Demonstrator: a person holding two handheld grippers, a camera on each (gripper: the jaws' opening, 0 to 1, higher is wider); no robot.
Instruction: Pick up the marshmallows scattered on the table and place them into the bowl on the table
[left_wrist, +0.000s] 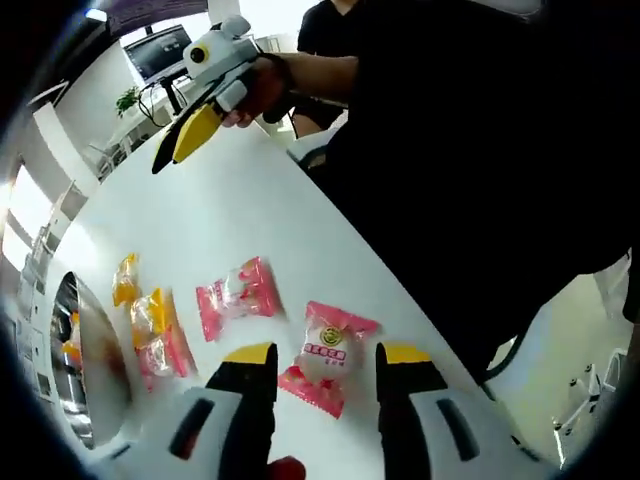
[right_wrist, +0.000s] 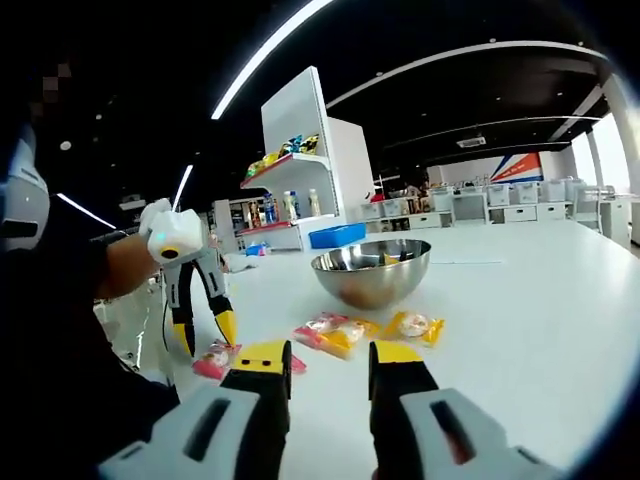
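Left gripper (left_wrist: 327, 352) jaws spread, pink marshmallow packet (left_wrist: 329, 353) lying between tips, not squeezed. Right gripper (right_wrist: 327, 352) jaws also apart, nothing inside. White table (right_wrist: 520, 290); room behind with white shelf (right_wrist: 300, 150), blue box (right_wrist: 336, 235), dark ceiling with light strips. Left gripper lowered to table edge; right gripper raised above table, held by hand (left_wrist: 258, 88). One steel bowl (right_wrist: 371, 272). Four packets visible near bowl in left gripper view, wrappers pink and yellow.

- Left gripper (left_wrist: 325, 358), jaws apart, straddles a pink-wrapped marshmallow (left_wrist: 330, 355) low in the frame.
- More marshmallows (left_wrist: 236, 296) (pink, yellow) lie left.
- Right gripper (left_wrist: 190, 135) hangs upper left.
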